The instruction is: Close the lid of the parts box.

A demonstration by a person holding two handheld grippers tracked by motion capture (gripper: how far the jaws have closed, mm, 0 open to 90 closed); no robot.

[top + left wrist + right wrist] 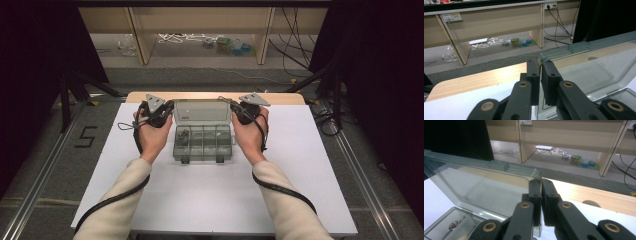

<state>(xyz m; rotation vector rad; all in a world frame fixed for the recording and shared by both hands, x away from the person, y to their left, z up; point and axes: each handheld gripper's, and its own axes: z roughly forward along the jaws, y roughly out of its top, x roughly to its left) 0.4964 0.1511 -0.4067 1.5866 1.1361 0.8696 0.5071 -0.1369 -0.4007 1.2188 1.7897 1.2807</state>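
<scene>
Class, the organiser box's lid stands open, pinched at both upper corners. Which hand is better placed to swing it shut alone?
Neither clearly: the left gripper and right gripper each clamp a top corner of the lid, mirrored. Probably best lowered with both.

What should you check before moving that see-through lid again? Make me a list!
1. Left gripper pinching the lid at its corner: ok, jaws nearly together with the clear edge between them.
2. Right gripper pinching the lid's other corner: ok, shut on the edge.
3. Lid standing open, tilted back: ok.
4. Box sitting flat on the white table: ok.
5. Small metal parts staying in the left compartment: ok.
6. Front latches out of the way: cannot tell.
</scene>
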